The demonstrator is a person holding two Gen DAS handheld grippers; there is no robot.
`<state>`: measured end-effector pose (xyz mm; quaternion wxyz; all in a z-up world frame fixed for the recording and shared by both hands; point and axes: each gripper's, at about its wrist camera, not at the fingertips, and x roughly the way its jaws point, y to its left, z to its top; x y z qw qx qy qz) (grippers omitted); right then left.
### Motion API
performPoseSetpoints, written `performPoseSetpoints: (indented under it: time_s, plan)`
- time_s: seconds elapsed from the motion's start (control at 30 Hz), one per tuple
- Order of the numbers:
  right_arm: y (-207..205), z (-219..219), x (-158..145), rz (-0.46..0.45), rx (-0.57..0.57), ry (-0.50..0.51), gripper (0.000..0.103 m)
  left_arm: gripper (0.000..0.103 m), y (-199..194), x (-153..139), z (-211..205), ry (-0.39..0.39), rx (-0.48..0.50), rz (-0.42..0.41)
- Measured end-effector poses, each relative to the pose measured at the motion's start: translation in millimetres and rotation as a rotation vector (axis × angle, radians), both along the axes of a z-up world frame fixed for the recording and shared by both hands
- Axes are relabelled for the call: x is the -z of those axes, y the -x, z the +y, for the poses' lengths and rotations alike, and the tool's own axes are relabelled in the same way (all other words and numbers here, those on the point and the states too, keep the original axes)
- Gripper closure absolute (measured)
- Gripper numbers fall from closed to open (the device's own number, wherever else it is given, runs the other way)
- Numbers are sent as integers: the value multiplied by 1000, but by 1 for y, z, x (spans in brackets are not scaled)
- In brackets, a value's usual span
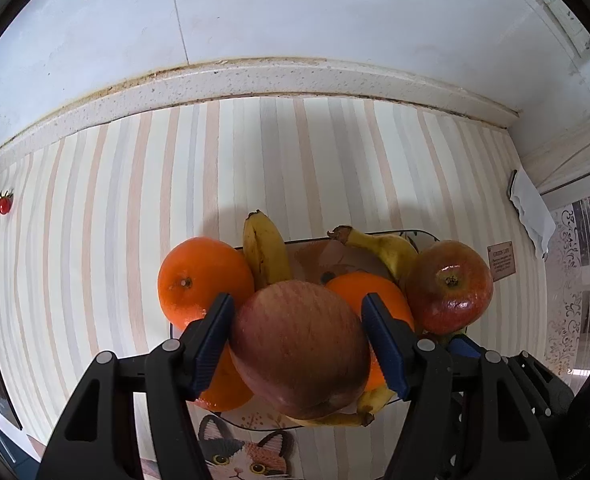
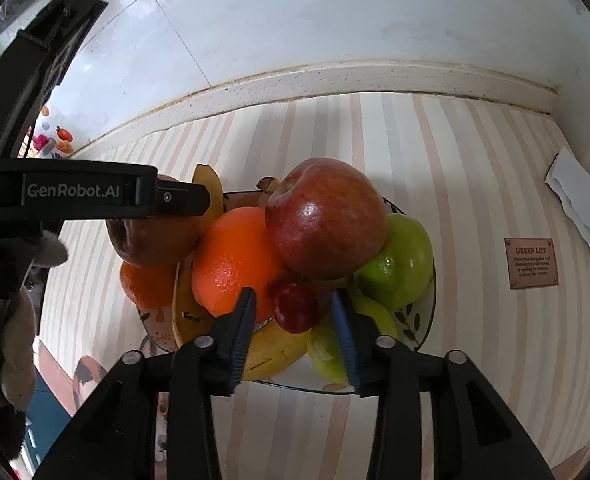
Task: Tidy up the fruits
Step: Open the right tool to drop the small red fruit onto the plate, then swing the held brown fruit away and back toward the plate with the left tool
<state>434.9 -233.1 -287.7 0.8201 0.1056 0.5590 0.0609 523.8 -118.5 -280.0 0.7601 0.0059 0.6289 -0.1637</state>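
Counter (image 1: 295, 168) covered with striped liner, pale beige and grey bands, running to speckled white ledge at tiled wall. Glass plate (image 2: 425, 320) with leaf pattern sits on liner, heaped with fruit. Cat picture (image 1: 243, 456) on liner at near edge, partly under plate. Small brown label (image 2: 531, 263) printed on liner, right of plate. White folded paper (image 2: 579, 200) in far right corner.
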Motion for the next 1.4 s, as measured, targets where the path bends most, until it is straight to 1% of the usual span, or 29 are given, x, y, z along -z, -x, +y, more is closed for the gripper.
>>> performPoseSetpoints:
  time_s: [0.07, 0.13, 0.2, 0.33, 0.37, 0.4, 0.47, 0.5, 0.53, 0.57, 0.63, 0.67, 0.7, 0.73, 0.77, 0.8, 0.87, 0.9, 0.97, 1.03, 1.07, 1.13, 1.17, 1.2, 1.23, 1.3, 1.37, 1.4]
  plan:
    - [2, -1, -2, -4, 7, -10, 55, 39, -1, -1, 2, -1, -12, -2]
    - [4, -1, -4, -7, 14, -11, 48, 39, 0, -3, 5, 0, -23, -7]
    - [5, -1, -6, -10, 18, -15, 44, 38, 0, -4, 8, 12, -35, -13]
    - [10, 6, -8, 6, 5, -28, 44, 38, 14, -3, 20, 21, -84, -67]
    - [15, 10, -12, 5, -9, -51, 44, 38, 19, -2, 26, 37, -97, -57]
    - [24, 16, -16, 5, -30, -92, 44, 38, 23, -2, 32, 60, -102, -48]
    - [35, 36, -12, 55, -125, -179, 42, 38, 33, -7, 49, 90, -118, -41]
    - [41, 50, -9, 71, -168, -183, 42, 38, 37, -10, 58, 99, -127, -44]
    - [46, 67, -3, 71, -212, -157, 41, 38, 41, -12, 65, 94, -138, -45]
    - [47, 78, 2, 85, -244, -161, 41, 38, 44, -13, 71, 88, -146, -43]
    - [43, 99, 21, 131, -266, -193, 41, 38, 52, -12, 83, 69, -140, -40]
    - [41, 112, 31, 153, -305, -230, 38, 38, 56, -12, 90, 49, -146, -47]
    - [40, 120, 36, 166, -316, -235, 41, 38, 59, -10, 101, 39, -156, -53]
    - [40, 130, 43, 187, -338, -208, 41, 38, 62, -8, 111, 32, -164, -52]
    - [41, 141, 49, 200, -366, -204, 43, 38, 66, -3, 122, 13, -180, -49]
    - [43, 151, 54, 208, -387, -184, 43, 38, 72, 4, 139, -6, -211, -44]
    - [47, 169, 60, 218, -432, -126, 43, 38, 82, 16, 162, -11, -251, -11]
    - [48, 176, 62, 220, -441, -114, 43, 38, 89, 25, 178, -7, -283, 20]
    - [46, 185, 59, 215, -426, -122, 43, 38, 103, 39, 205, 4, -323, 70]
    - [41, 189, 50, 185, -389, -131, 43, 37, 112, 46, 225, -10, -348, 90]
    - [39, 191, 48, 186, -377, -140, 43, 37, 115, 52, 234, -6, -354, 102]
    - [40, 195, 48, 192, -343, -149, 43, 36, 116, 64, 248, 8, -369, 139]
    - [40, 197, 49, 199, -329, -153, 43, 37, 114, 69, 256, 25, -378, 134]
    - [41, 198, 50, 205, -322, -150, 43, 40, 112, 70, 260, 39, -379, 120]
    - [41, 198, 51, 211, -309, -140, 43, 49, 110, 70, 262, 46, -370, 113]
    - [43, 200, 49, 216, -290, -132, 43, 49, 107, 70, 264, 35, -352, 118]
    - [45, 200, 44, 204, -279, -120, 43, 46, 107, 72, 268, 69, -342, 141]
    - [45, 199, 43, 202, -270, -120, 43, 43, 108, 76, 271, 100, -339, 174]
